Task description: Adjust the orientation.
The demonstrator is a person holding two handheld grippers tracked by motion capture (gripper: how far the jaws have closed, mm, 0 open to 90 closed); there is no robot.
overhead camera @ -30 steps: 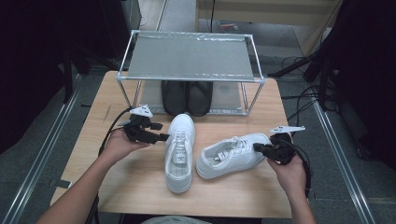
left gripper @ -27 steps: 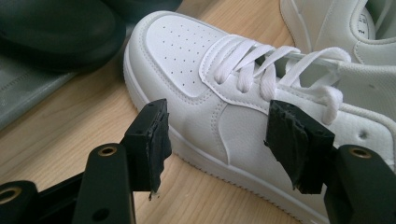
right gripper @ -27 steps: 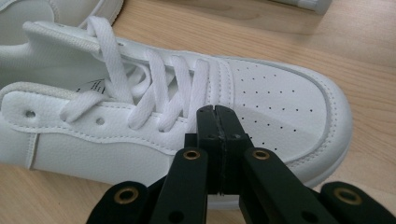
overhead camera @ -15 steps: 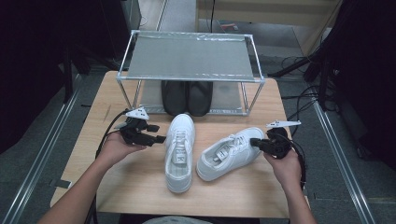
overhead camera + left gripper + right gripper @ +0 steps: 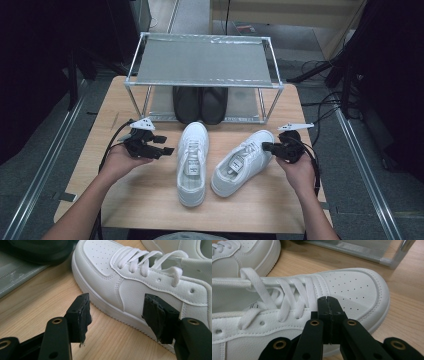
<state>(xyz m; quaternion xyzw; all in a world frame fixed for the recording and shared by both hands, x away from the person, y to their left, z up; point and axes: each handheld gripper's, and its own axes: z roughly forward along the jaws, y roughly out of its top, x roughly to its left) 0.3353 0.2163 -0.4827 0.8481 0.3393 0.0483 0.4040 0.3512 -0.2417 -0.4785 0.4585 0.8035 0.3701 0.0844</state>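
Shoes: two white sneakers (image 5: pixel 192 160) (image 5: pixel 242 162) are seen mid-frame; black shoes (image 5: pixel 200 104) are half hidden under the rack (image 5: pixel 202 62). Left gripper (image 5: pixel 117 315) is held wide; right gripper (image 5: pixel 328 302) is closed on nothing.

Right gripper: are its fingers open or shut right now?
Shut. The right gripper has its fingers pressed together, no gap, nothing between them, beside the white shoe.

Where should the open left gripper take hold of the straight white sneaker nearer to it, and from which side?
Probably the side wall at the collar. The left white sneaker stands upright, toe toward the rack, its opening facing up. The left gripper is open beside its outer side; come from there and above, with one of the fingers inside the opening and one outside. The sole looks too wide to straddle.
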